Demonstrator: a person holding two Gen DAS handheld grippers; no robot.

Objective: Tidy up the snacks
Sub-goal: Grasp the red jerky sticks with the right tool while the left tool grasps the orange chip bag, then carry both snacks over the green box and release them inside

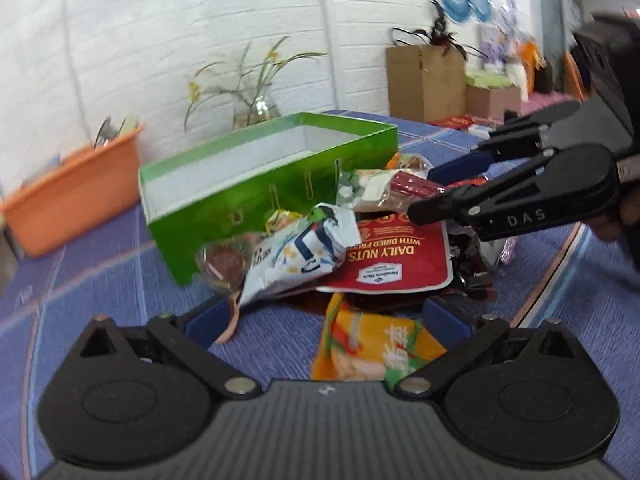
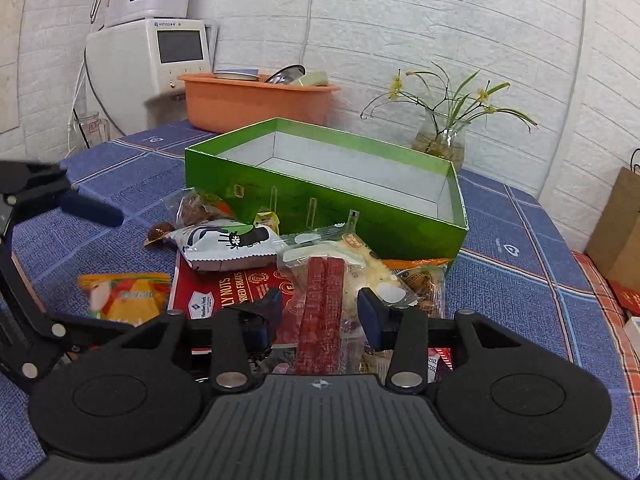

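Far left: left gripper (image 1: 326,318) spread wide, holding nothing, poised just above the orange-yellow packet (image 2: 124,296) lying flat on the blue tablecloth (image 2: 520,288), apart from the main heap. Risk of pinching cloth along with the thin packet if closed too low. Next along: red nuts pouch (image 2: 224,292) at the bottom of the pile, with the white printed packet (image 2: 228,244) resting across its far edge; likely to slide or tip if anything beneath gets tugged. Centre: red sausage sticks (image 2: 322,300) lying between the pads of the right gripper (image 2: 320,310), set fairly narrow yet seemingly not clamped, with a gap visible on either side. Probably about to close for a lift into the green box (image 2: 320,208), open and with nothing visible inside, just behind the heap. Danger of gripping only the slippery wrapper and dropping the sticks short of the wall, or of dragging up the clear bag of pale snacks (image 2: 360,264) touching them underneath. Further right: glass vase (image 2: 440,140) with stems beyond the box's far corner, unlikely to be struck unless swung wide.
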